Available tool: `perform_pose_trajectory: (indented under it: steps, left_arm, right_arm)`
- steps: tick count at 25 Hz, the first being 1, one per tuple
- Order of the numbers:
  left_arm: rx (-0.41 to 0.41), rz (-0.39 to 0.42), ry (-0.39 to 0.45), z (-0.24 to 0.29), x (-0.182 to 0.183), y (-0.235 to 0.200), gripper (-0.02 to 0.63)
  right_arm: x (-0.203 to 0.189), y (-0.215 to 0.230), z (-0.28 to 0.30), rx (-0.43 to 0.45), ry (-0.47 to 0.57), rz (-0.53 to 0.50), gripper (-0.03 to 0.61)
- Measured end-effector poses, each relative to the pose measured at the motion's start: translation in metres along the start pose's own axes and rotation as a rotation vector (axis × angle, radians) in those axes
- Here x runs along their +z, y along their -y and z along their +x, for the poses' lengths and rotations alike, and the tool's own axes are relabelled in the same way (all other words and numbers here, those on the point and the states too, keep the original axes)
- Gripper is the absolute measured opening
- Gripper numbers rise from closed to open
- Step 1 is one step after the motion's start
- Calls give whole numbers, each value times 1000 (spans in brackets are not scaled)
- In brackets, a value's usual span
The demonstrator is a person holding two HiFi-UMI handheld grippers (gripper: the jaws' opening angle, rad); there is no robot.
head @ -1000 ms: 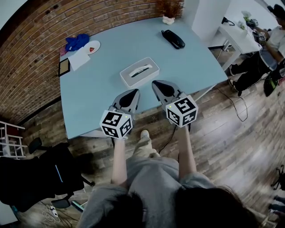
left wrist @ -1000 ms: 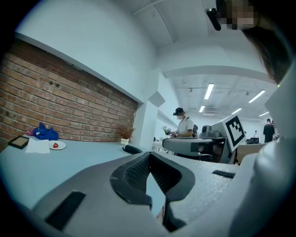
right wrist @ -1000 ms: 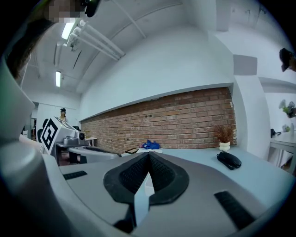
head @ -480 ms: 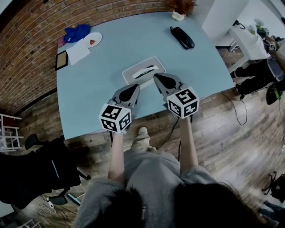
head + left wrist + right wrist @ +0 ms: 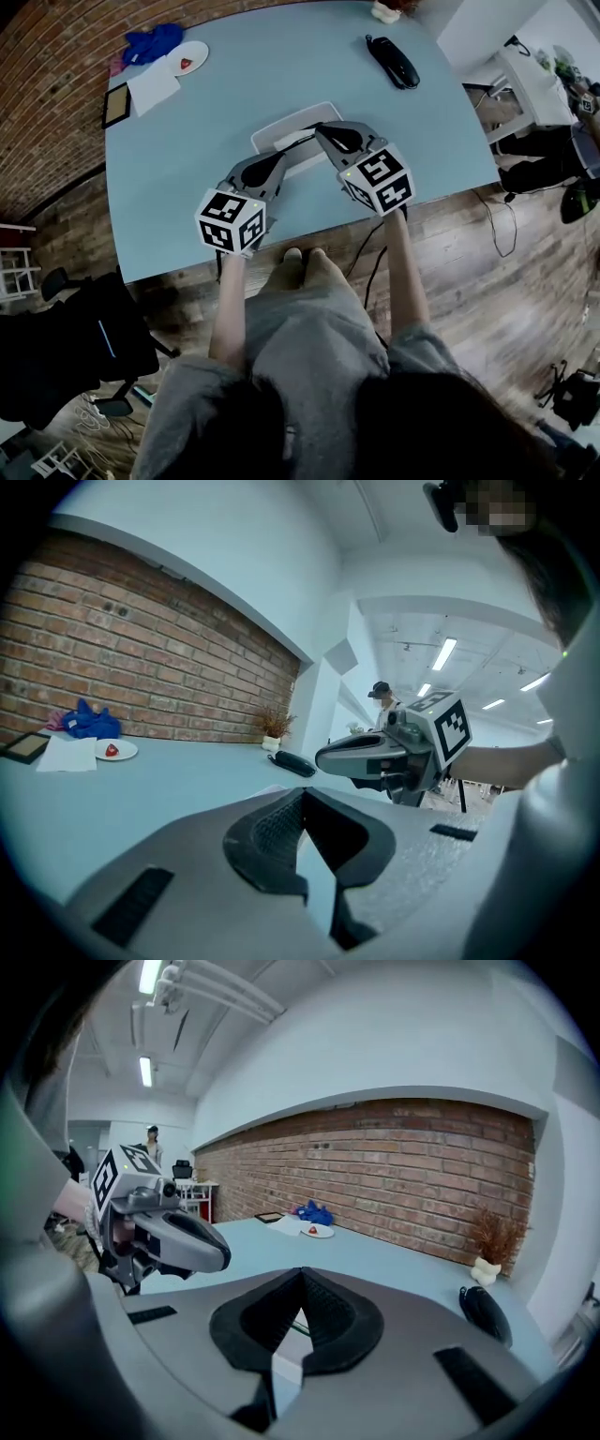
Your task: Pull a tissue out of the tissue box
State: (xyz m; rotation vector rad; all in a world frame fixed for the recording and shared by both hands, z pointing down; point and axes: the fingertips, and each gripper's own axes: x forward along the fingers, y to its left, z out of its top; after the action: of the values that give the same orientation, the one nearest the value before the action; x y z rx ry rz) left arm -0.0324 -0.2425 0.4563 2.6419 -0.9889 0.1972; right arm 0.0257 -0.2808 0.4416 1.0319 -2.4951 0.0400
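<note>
The box (image 5: pixel 277 134) lay on the table (image 5: pixel 187 178), near the edge closest to the person. In the head view its long axis ran from lower left to upper right. It was a low white rectangle with rounded corners and a smooth matte top. A dark narrow slot ran lengthwise along that top, with a pale strip showing in it.

The left gripper (image 5: pixel 278 158) pointed at the box's near long side, its tip at that edge. The right gripper (image 5: pixel 322 129) reached over the box's right half, its tip above the slot's end. Whether either tip touched the box could not be told.

In the left gripper view, the left gripper (image 5: pixel 301 795) had its ribbed black pads pressed together at the tips, with nothing between them. The right gripper (image 5: pixel 302 1272) was likewise closed and empty in its own view. Both bodies were grey moulded plastic, each carrying a marker cube.

Further back on the pale blue table lay a black oblong object (image 5: pixel 392 61), a round white plate (image 5: pixel 192 58), a sheet of paper (image 5: pixel 155 84) and a crumpled blue cloth (image 5: pixel 150 42). A brick wall (image 5: pixel 403 1171) stood behind.
</note>
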Motion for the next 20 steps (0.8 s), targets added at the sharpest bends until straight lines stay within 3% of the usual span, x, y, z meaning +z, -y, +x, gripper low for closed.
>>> perform_pose_trajectory:
  steps: [12,20]
  left_arm:
    - [70,-70,-32,19,-10,-17,3]
    - [111,-87,-40,21,-16,-17,3]
  right_arm:
    - [-34,3,38,257,-297,-362,0]
    - [-46,3,43,342,-367,-441,2]
